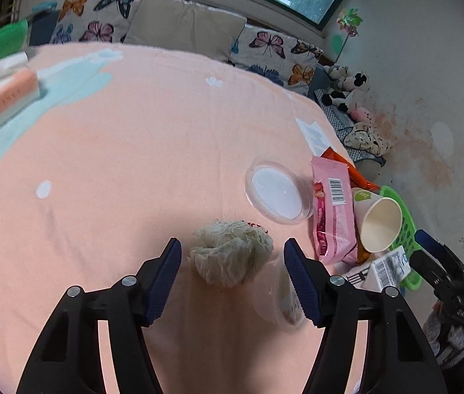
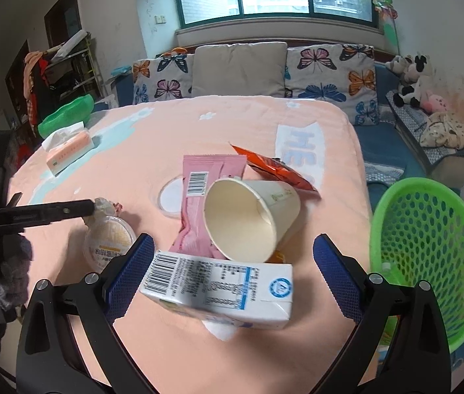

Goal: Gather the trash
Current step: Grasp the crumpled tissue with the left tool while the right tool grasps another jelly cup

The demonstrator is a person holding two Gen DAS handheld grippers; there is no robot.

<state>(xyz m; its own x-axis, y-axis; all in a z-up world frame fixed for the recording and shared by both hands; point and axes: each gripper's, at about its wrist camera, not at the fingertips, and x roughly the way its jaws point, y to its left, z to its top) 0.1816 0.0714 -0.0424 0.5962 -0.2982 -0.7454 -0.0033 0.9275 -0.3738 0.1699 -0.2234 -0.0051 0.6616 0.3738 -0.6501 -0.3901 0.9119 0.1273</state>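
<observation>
In the left wrist view my left gripper point(image 1: 232, 262) is open, its blue pads on either side of a crumpled white paper ball point(image 1: 230, 256) on the peach tablecloth. A clear plastic cup point(image 1: 282, 298) lies just inside the right pad. In the right wrist view my right gripper point(image 2: 232, 262) is open around a white milk carton point(image 2: 218, 290) lying on the table. Behind the carton lie a tipped paper cup point(image 2: 248, 216), a pink snack wrapper point(image 2: 199, 203) and an orange wrapper point(image 2: 274, 167). A green mesh basket point(image 2: 429, 262) stands at the right table edge.
A clear round lid point(image 1: 277, 193) lies beyond the paper ball. A tissue pack point(image 2: 69, 151) and a green bowl point(image 2: 67, 111) sit at the far left of the table. Butterfly cushions point(image 2: 327, 69) line the sofa behind. The left gripper's arm point(image 2: 34, 213) shows at the left.
</observation>
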